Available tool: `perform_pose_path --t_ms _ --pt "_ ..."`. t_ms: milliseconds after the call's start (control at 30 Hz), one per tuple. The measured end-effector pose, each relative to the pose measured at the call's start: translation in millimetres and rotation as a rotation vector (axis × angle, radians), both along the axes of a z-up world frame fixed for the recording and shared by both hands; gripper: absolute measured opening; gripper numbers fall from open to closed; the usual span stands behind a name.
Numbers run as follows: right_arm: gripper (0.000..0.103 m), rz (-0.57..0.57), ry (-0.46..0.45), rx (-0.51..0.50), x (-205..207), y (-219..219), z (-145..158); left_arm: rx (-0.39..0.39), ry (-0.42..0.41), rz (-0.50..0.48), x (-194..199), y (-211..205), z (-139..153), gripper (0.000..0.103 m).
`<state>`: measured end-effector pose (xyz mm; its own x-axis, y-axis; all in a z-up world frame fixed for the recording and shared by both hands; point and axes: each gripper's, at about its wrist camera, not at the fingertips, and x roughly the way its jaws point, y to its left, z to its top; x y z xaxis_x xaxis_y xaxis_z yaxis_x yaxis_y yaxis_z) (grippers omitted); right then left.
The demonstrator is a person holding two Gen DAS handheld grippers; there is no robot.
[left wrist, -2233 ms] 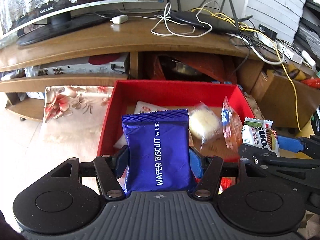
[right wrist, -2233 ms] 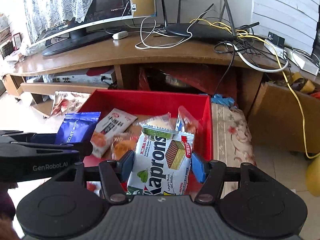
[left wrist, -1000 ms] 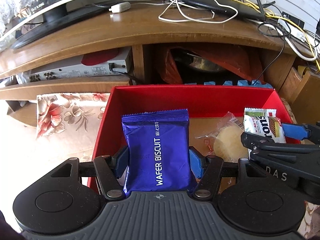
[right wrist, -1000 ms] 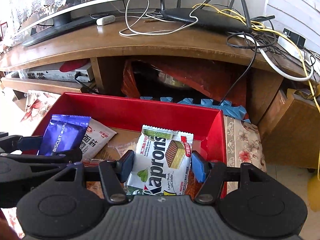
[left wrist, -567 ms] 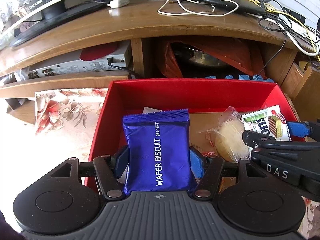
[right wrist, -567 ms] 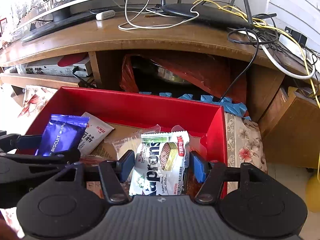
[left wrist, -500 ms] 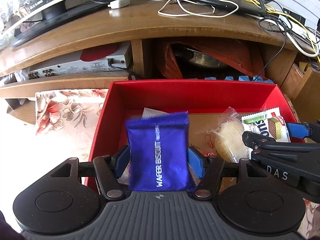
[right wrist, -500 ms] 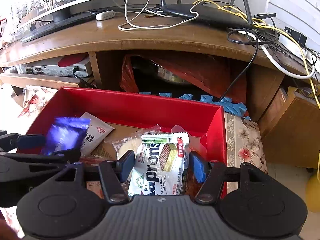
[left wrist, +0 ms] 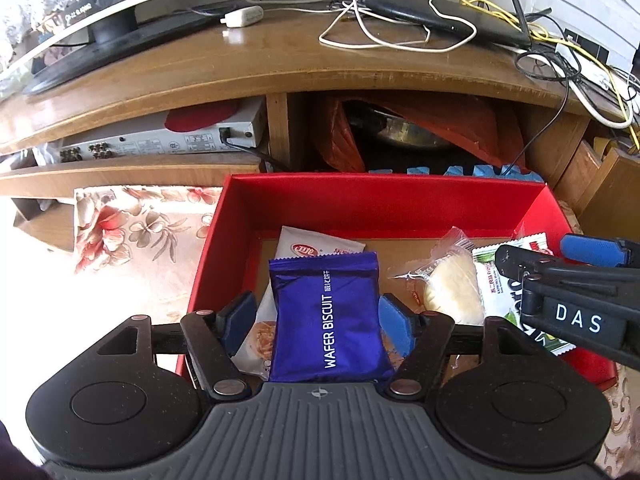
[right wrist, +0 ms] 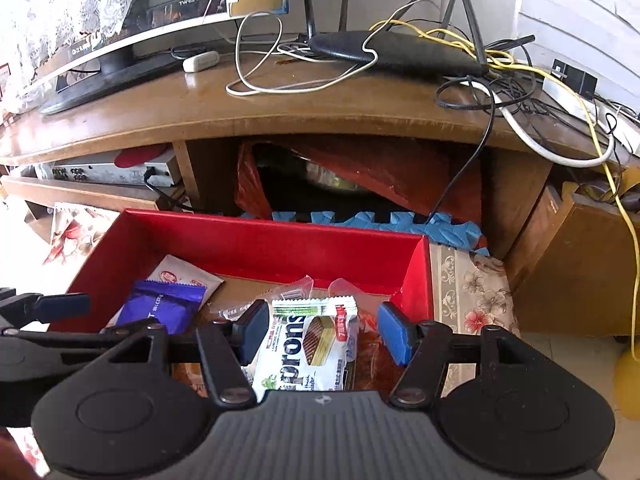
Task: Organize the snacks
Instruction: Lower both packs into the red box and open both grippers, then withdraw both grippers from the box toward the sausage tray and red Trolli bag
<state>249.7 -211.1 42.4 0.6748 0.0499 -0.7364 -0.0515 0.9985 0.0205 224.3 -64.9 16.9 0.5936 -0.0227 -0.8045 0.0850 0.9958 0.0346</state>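
Each hand-held gripper is black plastic: a ribbed grey-black body, two round discs at the sides, silver screw heads on the linkage arms. The left hand-held gripper (left wrist: 318, 318) and right hand-held gripper (right wrist: 324, 334) carry blue fingertip pads. White "DAS" lettering marks the right one's side.

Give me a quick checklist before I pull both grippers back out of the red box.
1. Left gripper open, pads apart from the blue wafer biscuit pack: ok.
2. Right gripper open, gaps either side of the Kaprons wafer pack: ok.
3. Blue pack down inside the red box, lying over the white noodle snack pack: ok.
4. Kaprons pack inside the box walls, near the right wall: ok.
5. Kaprons pack lying flat on the box floor: cannot tell, it rests on other wrappers.
6. The two grippers apart from each other: ok in the left wrist view, though close together.
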Motion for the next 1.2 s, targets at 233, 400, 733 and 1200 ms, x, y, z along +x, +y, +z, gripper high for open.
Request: perform_pose_path --t_ms 233,400,733,1200 --pt "0.055 -0.003 -0.007 -0.004 -7 0 5 -0.003 -0.007 -0.006 -4 -1 4 0.075" --pt "0.055 -0.004 -0.008 -0.004 -14 1 8 -0.009 -0.012 -0.006 -9 1 8 0.075" --pt "0.056 0.01 -0.023 0.007 -41 6 19 -0.026 -0.037 -0.014 -28 3 22 0.077" --pt "0.055 0.002 0.042 0.03 -82 7 8 -0.048 -0.002 -0.023 -62 14 19 0.078"
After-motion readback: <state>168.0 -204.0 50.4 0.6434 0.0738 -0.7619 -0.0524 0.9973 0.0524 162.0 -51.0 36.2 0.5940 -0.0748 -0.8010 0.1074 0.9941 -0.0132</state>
